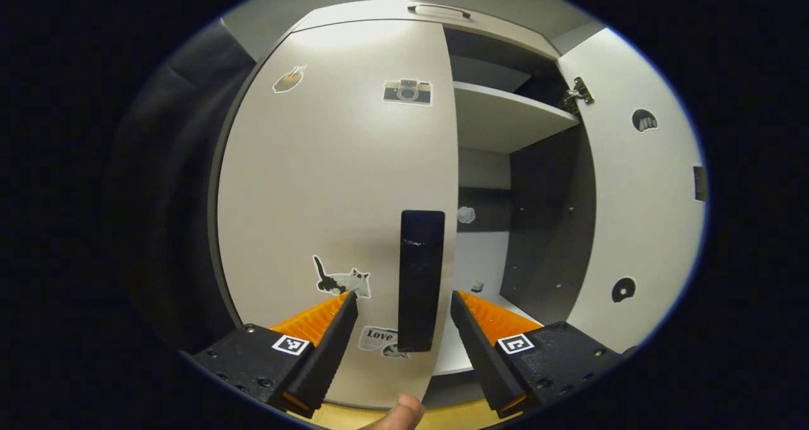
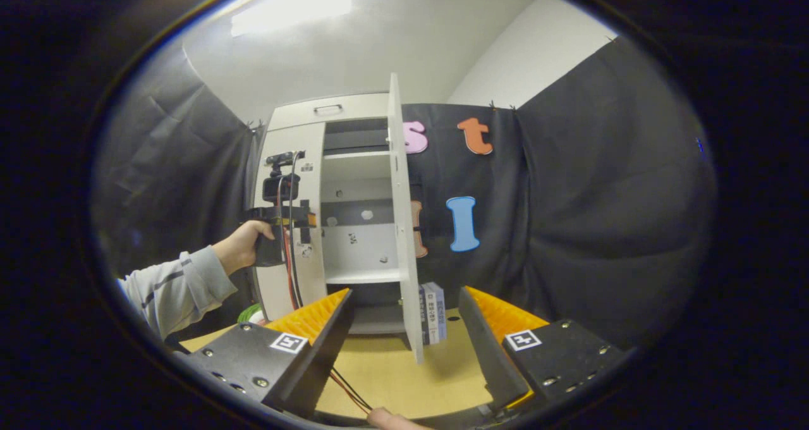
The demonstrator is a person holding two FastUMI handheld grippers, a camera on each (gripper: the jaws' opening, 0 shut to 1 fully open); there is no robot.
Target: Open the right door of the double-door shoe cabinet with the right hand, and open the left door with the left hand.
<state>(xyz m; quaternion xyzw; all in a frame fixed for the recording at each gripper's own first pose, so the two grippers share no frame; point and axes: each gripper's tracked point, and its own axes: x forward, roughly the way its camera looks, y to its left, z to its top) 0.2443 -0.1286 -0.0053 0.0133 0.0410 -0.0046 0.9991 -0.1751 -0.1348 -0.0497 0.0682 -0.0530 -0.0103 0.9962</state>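
Two doors front the shoe cabinet (image 2: 335, 227), and every place below is given relative to it. On its left half, the left door (image 1: 335, 183) is closed or nearly so: a flat, matte pale panel dotted with small stickers, with a tall, dark, glossy slab of a handle (image 1: 420, 278) near its inner edge. The left gripper (image 1: 404, 325) hovers right in front of that handle, fingers spread to either side of it and apart from it, presumably lined up to clamp and pull. Through the cabinet's open right half show smooth pale shelves (image 1: 505, 117) and a dark inner wall. At its right side the right door (image 2: 404, 227) stands swung out, edge-on and thin. The right gripper (image 2: 404, 332) waits well back from the cabinet, fingers spread and empty, its door seemingly done.
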